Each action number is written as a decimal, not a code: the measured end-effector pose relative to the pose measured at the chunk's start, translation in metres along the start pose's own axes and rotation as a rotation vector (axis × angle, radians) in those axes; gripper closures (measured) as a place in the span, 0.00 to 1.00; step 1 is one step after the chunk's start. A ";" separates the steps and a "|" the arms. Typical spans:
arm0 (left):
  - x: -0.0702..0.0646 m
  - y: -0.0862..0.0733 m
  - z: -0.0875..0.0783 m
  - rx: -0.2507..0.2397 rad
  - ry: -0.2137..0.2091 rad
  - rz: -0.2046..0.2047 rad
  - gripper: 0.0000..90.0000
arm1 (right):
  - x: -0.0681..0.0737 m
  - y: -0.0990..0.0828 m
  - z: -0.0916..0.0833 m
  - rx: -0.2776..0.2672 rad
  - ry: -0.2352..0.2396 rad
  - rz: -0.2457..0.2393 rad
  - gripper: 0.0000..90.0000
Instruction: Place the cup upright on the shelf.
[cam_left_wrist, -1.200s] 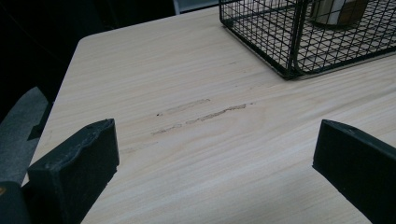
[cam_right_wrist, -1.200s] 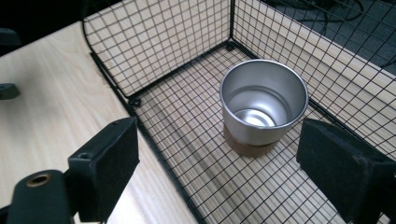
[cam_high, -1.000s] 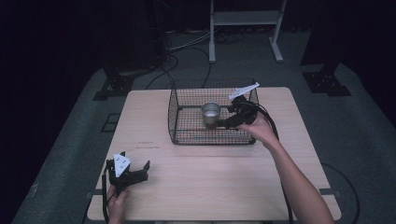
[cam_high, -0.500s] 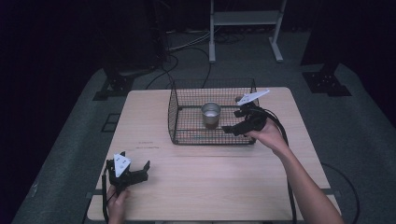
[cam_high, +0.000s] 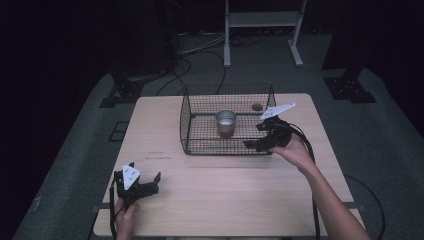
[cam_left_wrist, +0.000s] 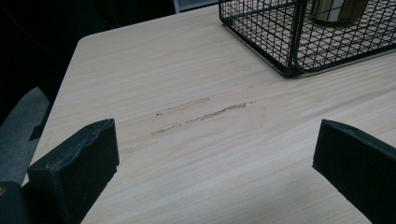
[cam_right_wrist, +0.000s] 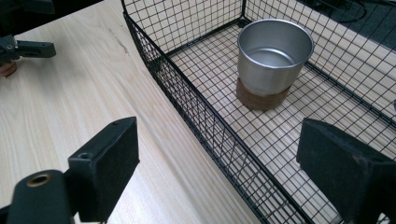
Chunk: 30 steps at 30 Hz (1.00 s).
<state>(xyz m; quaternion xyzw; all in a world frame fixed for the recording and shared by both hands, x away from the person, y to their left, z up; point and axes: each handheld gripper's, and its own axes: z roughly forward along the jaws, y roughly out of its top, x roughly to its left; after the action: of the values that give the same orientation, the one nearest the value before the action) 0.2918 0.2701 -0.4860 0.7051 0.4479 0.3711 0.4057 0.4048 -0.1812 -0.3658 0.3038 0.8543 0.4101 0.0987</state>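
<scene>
1. Right gripper (cam_high: 253, 136) hangs at the basket's (cam_high: 200, 107) near right corner, jaws spread wide with nothing between them (in its own view (cam_right_wrist: 212, 161) they straddle the near wire wall).
2. Cup (cam_high: 225, 121) stands upright inside the basket, about the middle, on a brown round base. It's shiny metal and looks empty in the right gripper view (cam_right_wrist: 274, 51).
3. Left gripper (cam_high: 142, 181) sits low at the near left of the table (cam_high: 225, 200), well apart from the basket, jaws also wide apart over bare wood (cam_left_wrist: 215, 158).
4. Faint dark scuff marks (cam_left_wrist: 205, 112) run across the wood between the left gripper and the basket's corner (cam_left_wrist: 289, 42).
</scene>
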 end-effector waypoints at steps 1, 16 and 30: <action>0.000 0.000 0.000 0.002 0.000 0.003 0.00 | 0.001 -0.002 -0.001 -0.013 -0.002 0.000 0.14; -0.001 0.000 0.000 0.003 0.000 0.006 0.00 | 0.005 -0.030 -0.009 -0.023 -0.001 0.013 0.14; -0.001 0.000 0.000 0.006 0.002 0.007 0.00 | 0.008 -0.061 -0.022 -0.048 -0.009 0.050 0.14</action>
<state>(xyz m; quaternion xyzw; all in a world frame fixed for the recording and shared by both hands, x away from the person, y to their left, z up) 0.2912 0.2691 -0.4859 0.7074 0.4470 0.3719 0.4018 0.3621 -0.2195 -0.3975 0.3243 0.8358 0.4316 0.0997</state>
